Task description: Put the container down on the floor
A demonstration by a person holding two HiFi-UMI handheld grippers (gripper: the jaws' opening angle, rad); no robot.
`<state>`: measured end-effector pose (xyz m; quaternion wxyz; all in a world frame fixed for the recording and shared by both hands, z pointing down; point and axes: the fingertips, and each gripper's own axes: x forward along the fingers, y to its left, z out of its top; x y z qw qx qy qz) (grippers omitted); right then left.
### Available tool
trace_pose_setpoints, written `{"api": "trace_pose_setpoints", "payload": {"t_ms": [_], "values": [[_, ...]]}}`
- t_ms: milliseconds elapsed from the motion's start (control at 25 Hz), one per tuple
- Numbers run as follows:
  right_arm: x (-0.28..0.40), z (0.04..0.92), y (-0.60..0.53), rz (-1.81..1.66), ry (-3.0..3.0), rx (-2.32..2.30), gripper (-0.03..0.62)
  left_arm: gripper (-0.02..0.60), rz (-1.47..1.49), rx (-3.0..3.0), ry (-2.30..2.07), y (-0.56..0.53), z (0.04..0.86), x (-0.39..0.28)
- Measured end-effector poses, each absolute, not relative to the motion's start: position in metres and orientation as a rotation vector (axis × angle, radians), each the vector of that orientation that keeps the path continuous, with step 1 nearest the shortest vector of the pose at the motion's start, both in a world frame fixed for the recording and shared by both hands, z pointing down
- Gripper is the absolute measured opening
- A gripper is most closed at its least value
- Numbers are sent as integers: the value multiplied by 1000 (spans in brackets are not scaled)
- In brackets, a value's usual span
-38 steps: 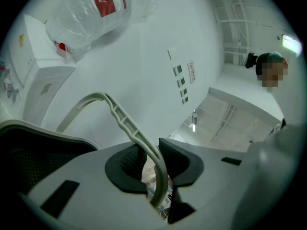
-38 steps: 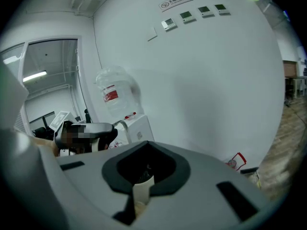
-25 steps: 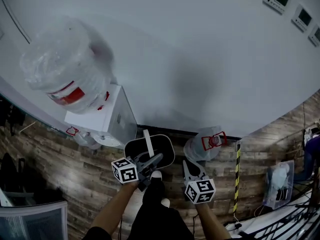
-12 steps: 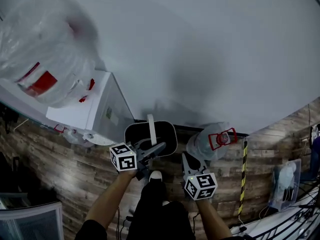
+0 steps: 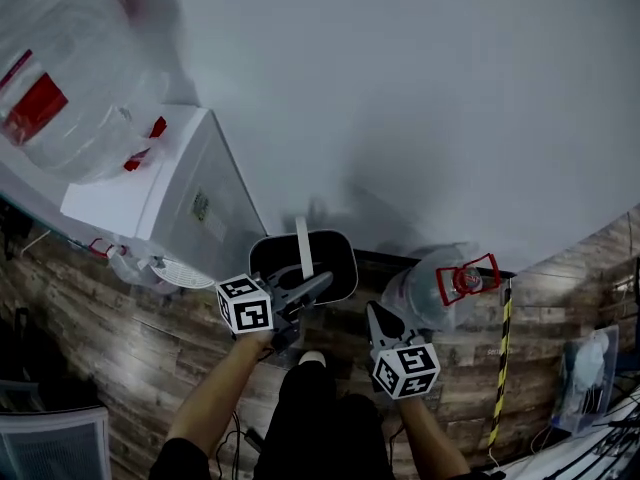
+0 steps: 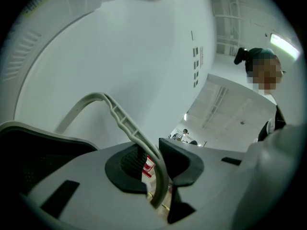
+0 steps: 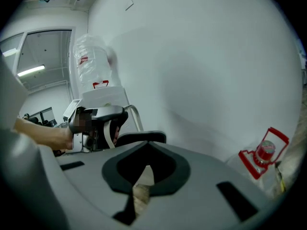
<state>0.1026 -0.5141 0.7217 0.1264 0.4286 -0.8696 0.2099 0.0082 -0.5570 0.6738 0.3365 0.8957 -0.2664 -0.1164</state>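
Container point(image 5: 331, 261) handle point(image 5: 302, 248) tight between left gripper point(image 5: 318, 289) jaws

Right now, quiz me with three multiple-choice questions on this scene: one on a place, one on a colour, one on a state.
1. In the head view, where is the red-capped bottle?
A. left of the bin
B. right of the bin
C. inside the bin

2. What colour is the bin?
A. black
B. red
C. yellow

3. What is the left gripper doing?
A. open, empty
B. shut on the bin's handle
C. shut on the bottle

Answers:
1 B: the bottle lies by the wall, right of the bin.
2 A: the bin's walls are black.
3 B: the handle sits clamped between the gripper's pads.
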Motion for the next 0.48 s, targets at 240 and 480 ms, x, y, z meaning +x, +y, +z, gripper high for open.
{"api": "trace_pose_setpoints", "payload": {"t_ms": [240,480], "values": [[96,775,-521,592,-2554,1245,10,89,-323,2332,-725,-567,729,5],[96,829,-531,539,-2564,1244,11,89,-316,2360,-746,-577,787,3]]}}
